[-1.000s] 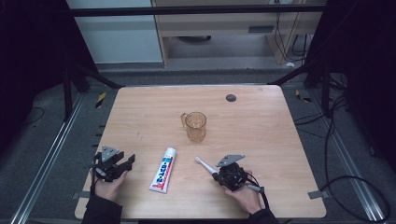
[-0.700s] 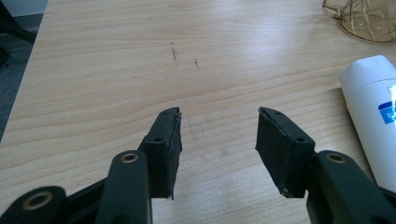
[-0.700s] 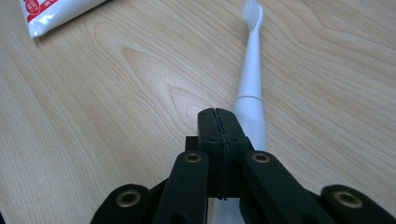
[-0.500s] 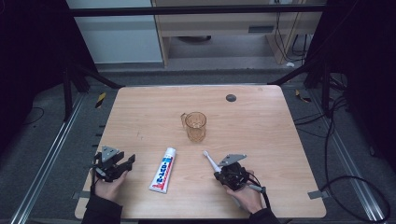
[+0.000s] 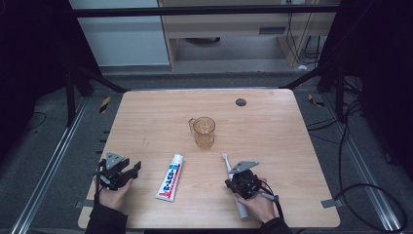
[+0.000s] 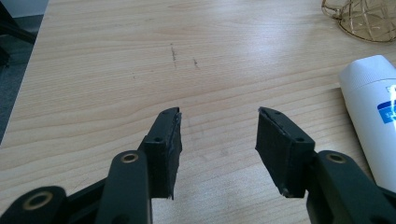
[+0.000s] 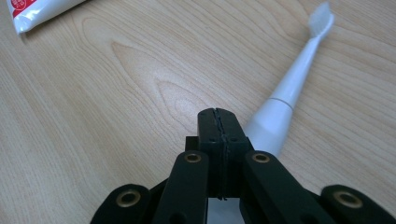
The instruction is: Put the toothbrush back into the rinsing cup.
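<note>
The big wooden table [image 5: 272,122] has 3 things on it. The cup [image 5: 204,131] is see-through and brownish, with a handle on its left. It stands up near the middle of the table.

The toothpaste tube [image 5: 169,178] is white with red and blue marks. It lies flat in front of the cup, between the 2 hands, with its cap end toward the cup.

The toothbrush [image 5: 232,183] is white. It lies flat at the right, with its brush end pointing to the cup. Its thick end goes under the right gripper [image 5: 242,181].

The right gripper has its 2 black claws pressed tight together. In the right gripper view [image 7: 217,116] nothing is pinched between them, and the toothbrush [image 7: 292,88] lies just beside them on the wood.

The left gripper [image 5: 132,169] sits at the left, near the front edge. In the left gripper view [image 6: 218,122] its claws are spread wide with bare table between them. The toothpaste tube [image 6: 371,112] is off to one side of it.
</note>
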The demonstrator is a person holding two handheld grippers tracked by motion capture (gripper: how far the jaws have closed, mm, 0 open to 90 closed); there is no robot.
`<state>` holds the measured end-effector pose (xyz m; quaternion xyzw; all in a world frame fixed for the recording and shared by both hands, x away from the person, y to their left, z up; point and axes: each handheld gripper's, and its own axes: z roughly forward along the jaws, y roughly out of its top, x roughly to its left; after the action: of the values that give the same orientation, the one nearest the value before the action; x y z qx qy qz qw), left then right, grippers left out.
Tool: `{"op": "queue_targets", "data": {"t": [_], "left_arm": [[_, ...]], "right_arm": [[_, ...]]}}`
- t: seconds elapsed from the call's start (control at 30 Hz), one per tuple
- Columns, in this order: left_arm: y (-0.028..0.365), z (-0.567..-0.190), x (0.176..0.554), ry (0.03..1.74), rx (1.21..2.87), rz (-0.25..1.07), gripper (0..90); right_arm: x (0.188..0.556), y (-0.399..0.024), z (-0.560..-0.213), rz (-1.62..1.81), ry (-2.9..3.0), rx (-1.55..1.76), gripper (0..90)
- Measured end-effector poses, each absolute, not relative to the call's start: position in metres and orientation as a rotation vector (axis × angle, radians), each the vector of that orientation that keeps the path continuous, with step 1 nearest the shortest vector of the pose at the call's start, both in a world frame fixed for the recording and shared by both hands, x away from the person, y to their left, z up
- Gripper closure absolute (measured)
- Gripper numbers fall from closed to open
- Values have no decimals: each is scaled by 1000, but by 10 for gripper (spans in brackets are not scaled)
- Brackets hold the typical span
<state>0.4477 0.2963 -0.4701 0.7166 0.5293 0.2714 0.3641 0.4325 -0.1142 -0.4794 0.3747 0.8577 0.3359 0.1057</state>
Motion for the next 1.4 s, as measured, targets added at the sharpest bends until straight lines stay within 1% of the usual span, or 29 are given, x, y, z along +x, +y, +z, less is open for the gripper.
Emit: {"op": "queue_targets", "data": {"t": [0.23,0.5,1.4], "left_arm": [[296,-470,447,1363,1842,698,490],[296,-470,447,1364,1842,700,490],[296,-470,447,1363,1843,701,494]], "right_arm": [[430,-115,-478,1012,2528,1106,900],[417,-124,-479,1038,2543,1121,900],[412,-132,-478,1047,2547,1132,900]]}}
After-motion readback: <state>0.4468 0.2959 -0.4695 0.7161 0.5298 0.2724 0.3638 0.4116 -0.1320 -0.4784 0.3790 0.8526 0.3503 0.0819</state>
